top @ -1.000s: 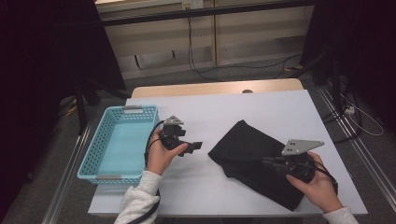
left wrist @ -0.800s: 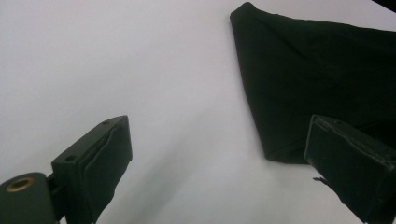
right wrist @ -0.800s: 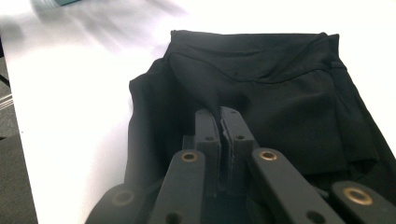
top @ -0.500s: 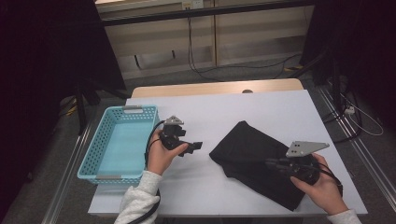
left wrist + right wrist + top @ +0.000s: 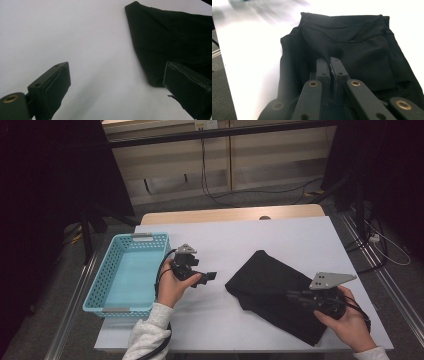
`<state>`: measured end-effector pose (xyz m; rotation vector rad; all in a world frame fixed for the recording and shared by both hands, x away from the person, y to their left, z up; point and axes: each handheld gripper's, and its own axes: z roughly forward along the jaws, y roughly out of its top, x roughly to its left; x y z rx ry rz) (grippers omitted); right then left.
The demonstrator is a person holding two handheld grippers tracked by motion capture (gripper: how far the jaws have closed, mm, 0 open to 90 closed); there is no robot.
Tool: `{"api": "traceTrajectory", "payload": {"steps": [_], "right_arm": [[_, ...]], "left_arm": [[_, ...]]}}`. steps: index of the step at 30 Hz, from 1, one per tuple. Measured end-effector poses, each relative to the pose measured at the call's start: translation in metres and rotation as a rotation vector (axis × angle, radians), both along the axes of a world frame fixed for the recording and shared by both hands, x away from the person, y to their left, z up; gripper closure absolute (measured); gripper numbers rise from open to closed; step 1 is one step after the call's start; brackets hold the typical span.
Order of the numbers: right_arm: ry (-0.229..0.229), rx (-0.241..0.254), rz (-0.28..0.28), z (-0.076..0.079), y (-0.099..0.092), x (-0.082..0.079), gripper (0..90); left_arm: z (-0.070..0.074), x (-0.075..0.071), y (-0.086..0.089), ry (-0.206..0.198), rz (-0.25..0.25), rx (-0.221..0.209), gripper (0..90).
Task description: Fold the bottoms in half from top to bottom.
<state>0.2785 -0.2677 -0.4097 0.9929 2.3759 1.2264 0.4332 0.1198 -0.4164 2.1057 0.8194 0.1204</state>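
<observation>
Right gripper pinches folded black cloth as left gripper waits beside basket

The folded black fabric garment (image 5: 280, 292) lies on the white table (image 5: 250, 235), well apart from the light-blue plastic mesh basket (image 5: 127, 272) and on that basket's right, its long axis running diagonally from the corner nearest the basket toward the person's right hand. The right gripper (image 5: 329, 65) sits at the cloth's far end from the basket, jaws pressed together over the fabric, apparently nipping a fold, though the pinch itself is hard to make out. The left gripper (image 5: 210, 276) hovers just beside the basket, jaws wide apart and empty, pointing at the cloth's nearest corner (image 5: 155, 81); it is judged the nearer hand for that end.
</observation>
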Motion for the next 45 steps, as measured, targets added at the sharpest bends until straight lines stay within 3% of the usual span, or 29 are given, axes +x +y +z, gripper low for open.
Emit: {"api": "traceTrajectory", "payload": {"steps": [45], "right_arm": [[-0.007,0.031,-0.021,0.004,-0.018,-0.017,87.7]], "left_arm": [[0.0,0.0,-0.002,-0.002,-0.004,0.003,7.4]]}}
